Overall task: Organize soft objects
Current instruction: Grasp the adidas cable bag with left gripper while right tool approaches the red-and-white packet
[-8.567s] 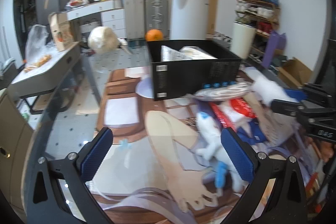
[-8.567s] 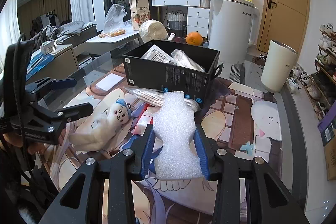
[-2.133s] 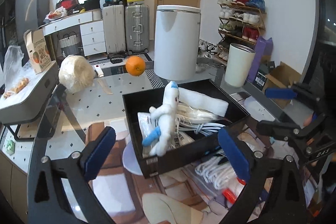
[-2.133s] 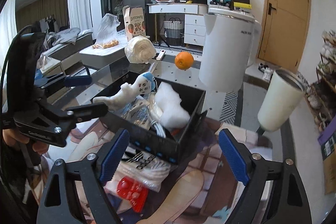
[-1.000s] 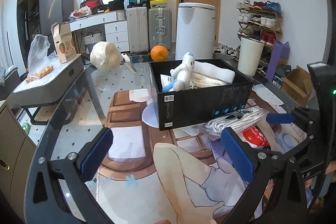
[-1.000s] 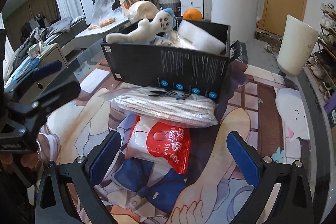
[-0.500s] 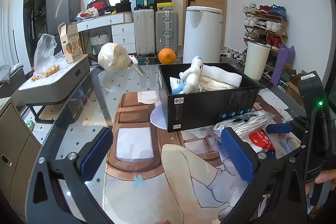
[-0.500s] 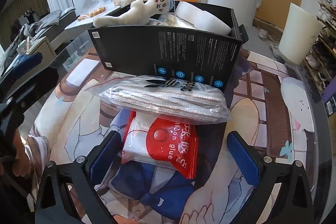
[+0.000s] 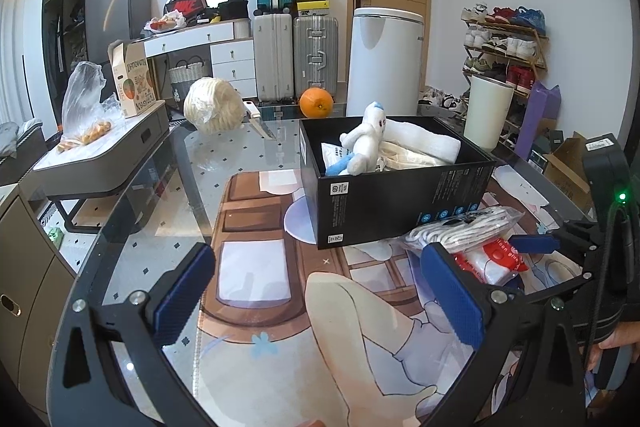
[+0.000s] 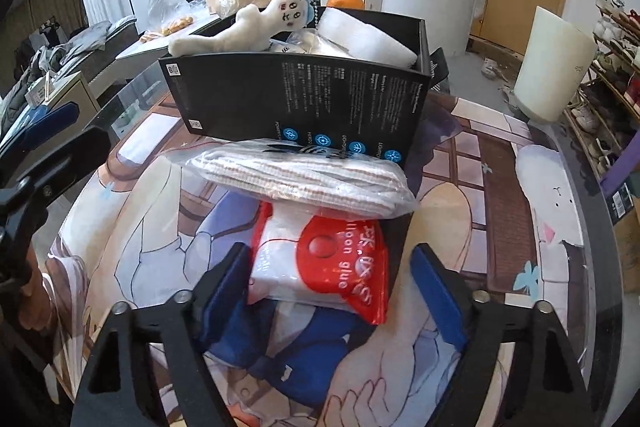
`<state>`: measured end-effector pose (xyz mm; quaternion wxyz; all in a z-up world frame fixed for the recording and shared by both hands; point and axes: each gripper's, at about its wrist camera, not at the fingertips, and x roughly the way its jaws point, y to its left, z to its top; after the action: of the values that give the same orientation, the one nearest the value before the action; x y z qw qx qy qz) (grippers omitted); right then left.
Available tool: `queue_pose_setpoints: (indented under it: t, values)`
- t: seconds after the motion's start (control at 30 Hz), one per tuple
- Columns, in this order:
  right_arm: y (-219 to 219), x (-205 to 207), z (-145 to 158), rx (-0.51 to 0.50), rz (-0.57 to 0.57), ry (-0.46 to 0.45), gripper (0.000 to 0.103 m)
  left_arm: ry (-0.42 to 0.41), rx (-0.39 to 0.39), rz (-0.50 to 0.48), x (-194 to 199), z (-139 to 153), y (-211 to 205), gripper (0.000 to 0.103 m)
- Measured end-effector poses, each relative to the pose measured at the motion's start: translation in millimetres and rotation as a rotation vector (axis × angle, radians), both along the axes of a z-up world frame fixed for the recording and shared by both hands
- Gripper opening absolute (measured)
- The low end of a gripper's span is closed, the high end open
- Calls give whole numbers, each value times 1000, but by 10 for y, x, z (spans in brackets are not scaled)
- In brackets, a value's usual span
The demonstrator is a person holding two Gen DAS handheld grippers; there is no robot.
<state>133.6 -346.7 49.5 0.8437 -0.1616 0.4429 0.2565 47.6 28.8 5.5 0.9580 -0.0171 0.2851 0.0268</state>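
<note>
The left gripper [image 9: 320, 291] hovers with its jaws wide apart and empty over the printed mat [image 9: 280, 327], probably waiting. To its right, the black box [image 10: 296, 99] already holds the plush doll [image 10: 248, 27] and white foam [image 10: 368, 43]. The right gripper [image 10: 332, 287] has just been closing around the red-and-white packet [image 10: 336, 263], which lies in front of the box under the bagged white bundle [image 10: 300, 175]; its right pad does not touch yet. Half a second ago this packet lay farther from the pads
</note>
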Motion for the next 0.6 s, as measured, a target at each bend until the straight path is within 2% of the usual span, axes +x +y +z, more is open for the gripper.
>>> queue_pose_setpoints:
  t: [0.07,0.17,0.47,0.6]
  values:
    - [-20,-4,8,6,4,-4,71,-1,0,-3,-2,1,-2,103]
    - [-13,-7,2,10,14,-7,67,1,0,-4,-3,-1,-7,103]
    - [-45,-42,-3,15,38,-12,57,7,4,-5,17,-4,-20,103]
    - [-76,-112,1,22,63,-6,57,9,5,-10,15,-6,-20,103]
